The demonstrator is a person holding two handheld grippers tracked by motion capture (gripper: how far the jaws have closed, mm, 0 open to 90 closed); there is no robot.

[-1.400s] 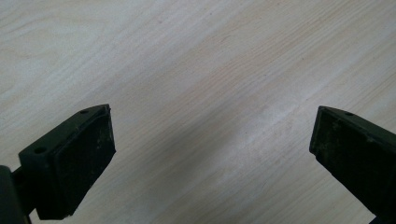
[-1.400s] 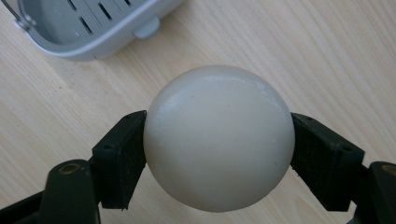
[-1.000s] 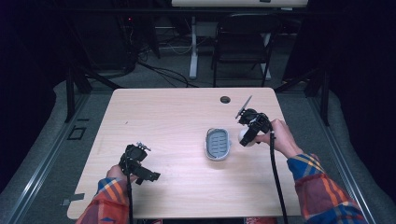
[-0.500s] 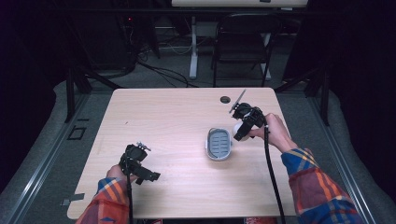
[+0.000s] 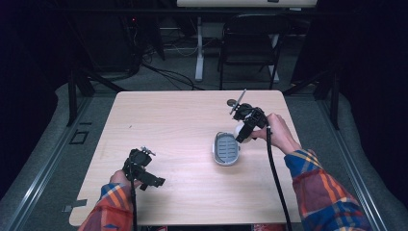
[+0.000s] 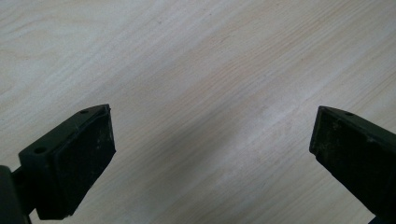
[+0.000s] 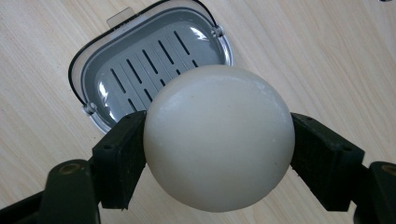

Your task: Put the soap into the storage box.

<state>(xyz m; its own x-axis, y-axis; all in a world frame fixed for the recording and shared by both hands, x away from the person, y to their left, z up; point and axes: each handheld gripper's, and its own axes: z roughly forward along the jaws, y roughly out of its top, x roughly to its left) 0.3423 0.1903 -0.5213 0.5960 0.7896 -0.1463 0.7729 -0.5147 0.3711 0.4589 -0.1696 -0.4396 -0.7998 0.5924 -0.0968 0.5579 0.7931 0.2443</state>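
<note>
A round cream-white soap bar (image 7: 218, 137) is clamped between the two black jaws of my right gripper (image 5: 243, 131), which hangs just above the right end of a grey slotted soap dish (image 5: 226, 148). In the right gripper view the dish (image 7: 140, 65) lies beyond the soap, open and with nothing in it. My left gripper (image 5: 156, 182) rests low over the table near the front left, jaws wide apart over bare wood (image 6: 205, 102), holding nothing.
The light wooden table (image 5: 168, 125) carries a small dark round object (image 5: 232, 102) near its far edge. A chair (image 5: 248, 43) and a desk leg stand on the floor beyond the table. Cables trail from both grippers toward the person's plaid sleeves.
My right gripper has carried the soap leftward and toward the dish, from beside it to just over its right end. The left gripper has stayed put.
</note>
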